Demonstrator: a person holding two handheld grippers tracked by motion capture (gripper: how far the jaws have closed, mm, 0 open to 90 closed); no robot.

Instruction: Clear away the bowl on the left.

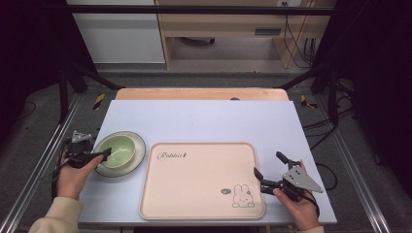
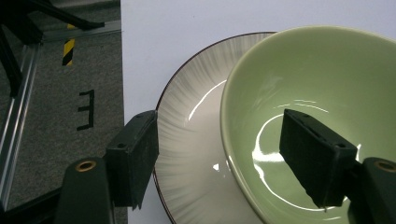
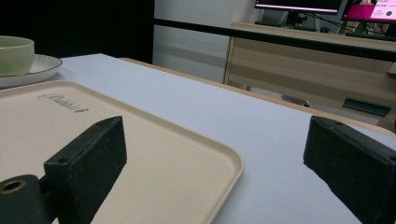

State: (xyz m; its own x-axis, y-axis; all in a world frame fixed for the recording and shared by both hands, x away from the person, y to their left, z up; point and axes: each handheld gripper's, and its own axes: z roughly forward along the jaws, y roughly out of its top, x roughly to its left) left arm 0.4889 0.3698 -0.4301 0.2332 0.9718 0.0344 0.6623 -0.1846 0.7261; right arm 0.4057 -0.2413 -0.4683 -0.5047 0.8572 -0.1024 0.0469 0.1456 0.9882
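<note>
Left hand-held gripper [image 2: 219, 161] open, jaws straddling near rims of green bowl [image 2: 317, 88] and plate [image 2: 187, 140]; not pinching; right hand-held gripper [image 1: 268, 171] open, well apart.

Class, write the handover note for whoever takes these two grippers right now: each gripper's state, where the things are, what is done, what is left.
Left gripper: open, straddling the near rim of the green bowl, one jaw inside, one outside over the plate; pads not pressing.
Right gripper: open, holding nothing, at the right edge of the beige tray.
Bowl sits on the plate, left of the tray, on the table.
Done: left gripper in place at the bowl.
Left: probably close on the rim, lift, likely move the bowl to the tray.
</note>
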